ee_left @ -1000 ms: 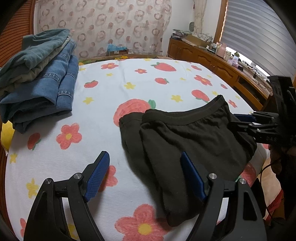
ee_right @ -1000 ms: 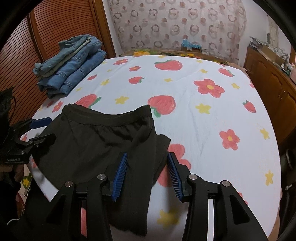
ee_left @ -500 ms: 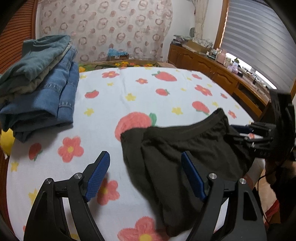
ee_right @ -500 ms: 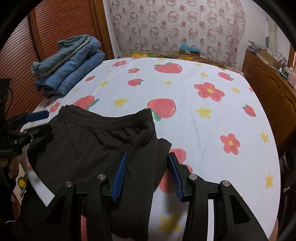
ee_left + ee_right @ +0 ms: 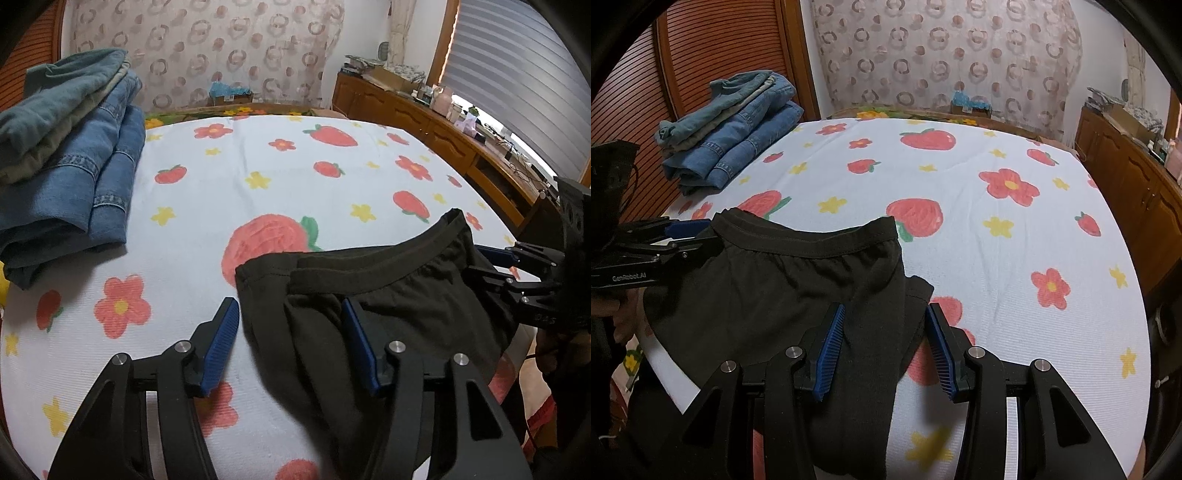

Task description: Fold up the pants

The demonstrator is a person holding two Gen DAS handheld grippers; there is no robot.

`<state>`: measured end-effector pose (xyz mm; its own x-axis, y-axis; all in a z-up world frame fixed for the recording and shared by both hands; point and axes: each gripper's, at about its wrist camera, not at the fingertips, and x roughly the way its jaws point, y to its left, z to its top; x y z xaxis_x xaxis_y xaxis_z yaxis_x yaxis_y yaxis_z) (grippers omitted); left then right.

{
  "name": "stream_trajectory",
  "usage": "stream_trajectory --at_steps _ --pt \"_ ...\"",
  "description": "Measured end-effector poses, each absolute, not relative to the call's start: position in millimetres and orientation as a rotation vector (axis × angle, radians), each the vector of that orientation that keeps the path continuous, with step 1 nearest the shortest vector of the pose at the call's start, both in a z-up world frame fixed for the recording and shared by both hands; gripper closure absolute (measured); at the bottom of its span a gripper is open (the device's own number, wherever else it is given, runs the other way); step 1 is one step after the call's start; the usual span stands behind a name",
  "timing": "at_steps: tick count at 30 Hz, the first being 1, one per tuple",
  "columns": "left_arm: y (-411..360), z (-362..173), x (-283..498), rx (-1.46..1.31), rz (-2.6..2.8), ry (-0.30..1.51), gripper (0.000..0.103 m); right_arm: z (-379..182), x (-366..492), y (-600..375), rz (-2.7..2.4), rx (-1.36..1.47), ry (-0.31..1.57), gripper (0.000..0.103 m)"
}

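Left wrist view shows the black pants point(image 5: 399, 306) lying folded on the near part of the bed point(image 5: 236, 192), waistband toward the far side, one end hanging over the bed edge. The left tool point(image 5: 291, 347) has just been closing; its jaws stand half apart over the pants' edge and press nothing. The right tool point(image 5: 886, 347) also stands half apart above the pants fabric, and I cannot tell if it touches. A stack of folded jeans point(image 5: 731, 136) lies well apart at the far left corner. A wooden cabinet point(image 5: 1137, 184) stands beside the bed
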<state>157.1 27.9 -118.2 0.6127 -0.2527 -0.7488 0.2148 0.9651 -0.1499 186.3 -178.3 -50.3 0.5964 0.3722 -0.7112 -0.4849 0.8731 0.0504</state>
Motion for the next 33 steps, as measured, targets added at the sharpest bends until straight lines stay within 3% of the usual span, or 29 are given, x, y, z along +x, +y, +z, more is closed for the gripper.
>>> stream_trajectory --at_steps 4,7,12,14,33 --pt "26 -119 157 -0.039 -0.271 0.865 0.045 -50 186 -178 0.520 -0.149 0.791 0.068" --pt "22 -119 156 -0.030 -0.291 0.858 0.052 -49 187 -177 0.536 -0.141 0.799 0.076" --pt "14 -115 151 -0.009 -0.311 0.844 0.076 -50 188 -177 0.567 -0.127 0.805 0.087" --pt "10 -109 145 0.017 -0.304 0.818 0.081 -50 187 -177 0.570 -0.119 0.797 0.088" --pt "-3 -64 107 0.038 -0.323 0.678 0.083 -23 151 -185 0.590 -0.119 0.653 0.090"
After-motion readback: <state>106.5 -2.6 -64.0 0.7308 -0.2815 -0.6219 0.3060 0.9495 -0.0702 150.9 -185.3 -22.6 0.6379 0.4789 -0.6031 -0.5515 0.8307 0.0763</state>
